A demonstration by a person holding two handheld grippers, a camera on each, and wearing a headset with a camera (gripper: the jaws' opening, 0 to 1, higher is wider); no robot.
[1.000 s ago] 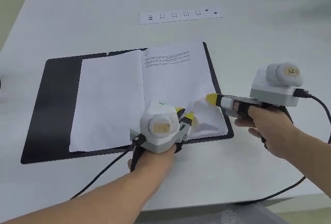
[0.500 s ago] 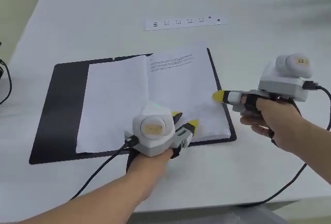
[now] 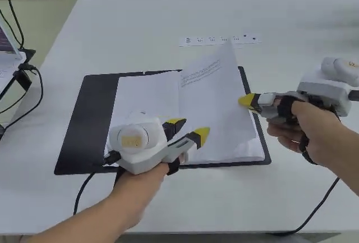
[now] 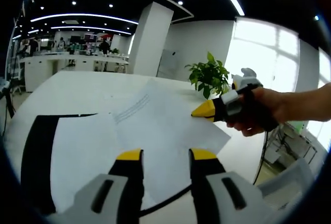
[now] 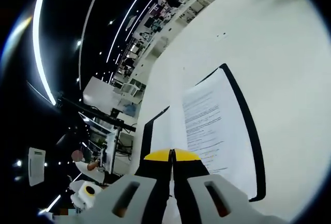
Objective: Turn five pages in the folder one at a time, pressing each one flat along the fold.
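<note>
A black folder [image 3: 87, 125] lies open on the white table, with white pages spread across it. The right-hand page [image 3: 210, 105] carries a few printed lines near its top, and its outer edge is lifted off the stack. At that edge my right gripper [image 3: 247, 101] is shut on the page, its yellow tips together [image 5: 171, 155]. From the left gripper view, this gripper [image 4: 204, 111] grips the raised sheet [image 4: 155, 125]. My left gripper [image 3: 188, 131] hovers open above the folder's lower middle, nothing between its fingers [image 4: 165, 155].
A white power strip [image 3: 220, 40] lies on the table beyond the folder. Black cables [image 3: 22, 69] hang off the table's left edge. A potted plant [image 4: 209, 79] stands behind the right hand. Bare tabletop [image 3: 168, 7] surrounds the folder.
The left gripper has lifted off the right page and drawn back toward the left. The right gripper has raised the page's outer edge. The head camera has shifted, sliding the folder rightward.
</note>
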